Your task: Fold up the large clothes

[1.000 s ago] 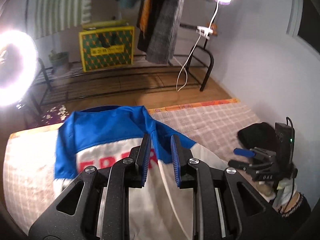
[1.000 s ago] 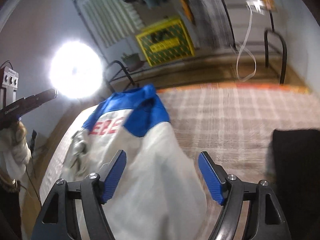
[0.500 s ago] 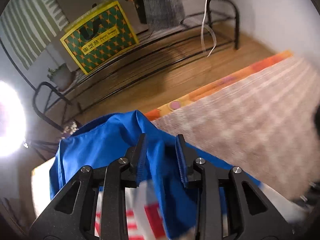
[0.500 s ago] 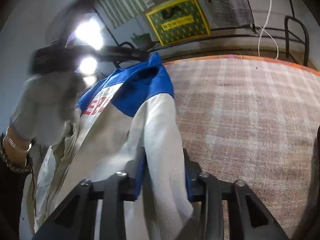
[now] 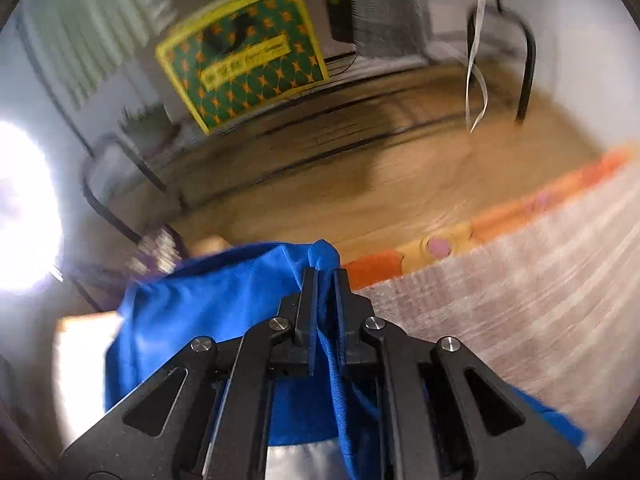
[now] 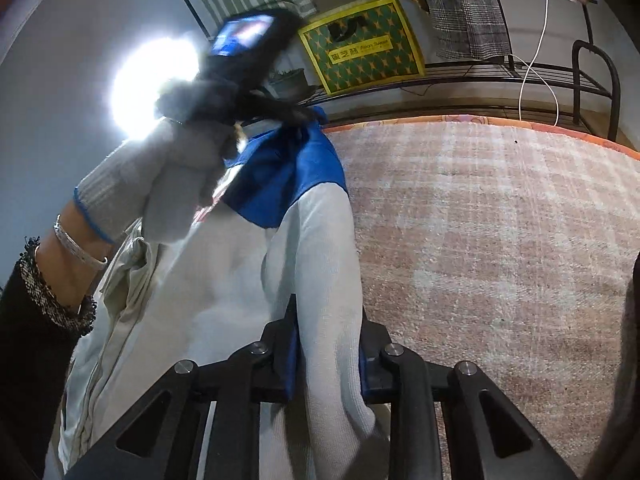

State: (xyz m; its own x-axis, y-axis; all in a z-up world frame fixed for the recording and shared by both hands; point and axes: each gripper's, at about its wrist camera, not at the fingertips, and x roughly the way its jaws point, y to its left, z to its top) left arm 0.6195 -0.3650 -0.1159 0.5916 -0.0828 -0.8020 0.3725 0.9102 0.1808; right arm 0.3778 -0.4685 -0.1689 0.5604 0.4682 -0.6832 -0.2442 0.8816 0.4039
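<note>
Jacket (image 6: 224, 312), white with blue shoulders, is pinched at two places along one side. The right gripper (image 6: 326, 320) has its jaws clamped on a thick roll of white ribbed cloth, probably a sleeve or cuff. The left gripper (image 5: 325, 276) has its jaws pressed together on a peak of the blue shoulder fabric, near the collar end. From the right wrist view, the gloved left hand (image 6: 180, 168) holds its tool above the blue panel, and the rest of the garment lies on the checked blanket (image 6: 480, 240), towards the blanket's left side. Beyond the blanket's orange edge are a wooden floor (image 5: 360, 184), a black metal rack (image 6: 520, 72) and a yellow-and-green patterned bag (image 6: 360, 46). A bright lamp (image 6: 152, 84) glares at the left.

The step appears to be carrying this side of the jacket over for a lengthwise fold. To do it well, both grips should travel together at even height, keeping the edge taut between them, and lower the cloth flat before letting go.
</note>
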